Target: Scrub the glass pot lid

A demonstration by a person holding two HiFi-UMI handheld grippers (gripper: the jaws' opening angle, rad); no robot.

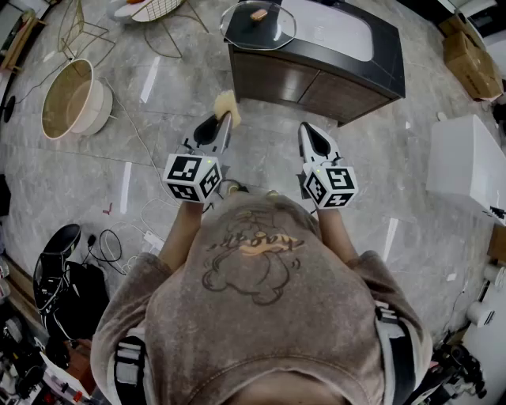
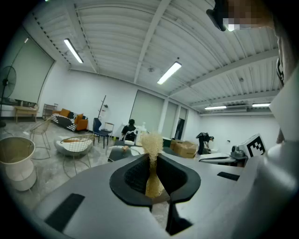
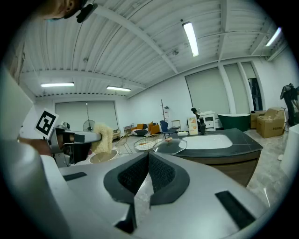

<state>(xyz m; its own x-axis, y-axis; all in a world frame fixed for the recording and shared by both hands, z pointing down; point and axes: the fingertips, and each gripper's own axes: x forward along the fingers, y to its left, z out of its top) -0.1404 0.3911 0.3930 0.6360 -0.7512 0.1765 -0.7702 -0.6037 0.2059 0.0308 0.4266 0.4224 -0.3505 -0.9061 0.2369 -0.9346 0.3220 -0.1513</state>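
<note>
The glass pot lid (image 1: 258, 24), with a brown knob, lies on the left end of a dark counter (image 1: 316, 75) ahead of me; it also shows in the right gripper view as the lid (image 3: 170, 145). My left gripper (image 1: 224, 119) is shut on a pale yellow fibrous scrubber (image 1: 227, 104), which sticks up past the jaw tips, held short of the counter's near left corner. In the left gripper view the scrubber (image 2: 152, 144) sits pinched between the pads. My right gripper (image 1: 305, 131) is shut on nothing, level with the left one and well short of the lid.
A white basin (image 1: 328, 28) is set into the counter beside the lid. A round beige tub (image 1: 75, 99) and wire chairs (image 1: 79, 32) stand on the floor at left. A white box (image 1: 466, 162) and cardboard boxes (image 1: 470, 55) stand at right. Cables (image 1: 118, 241) lie near my feet.
</note>
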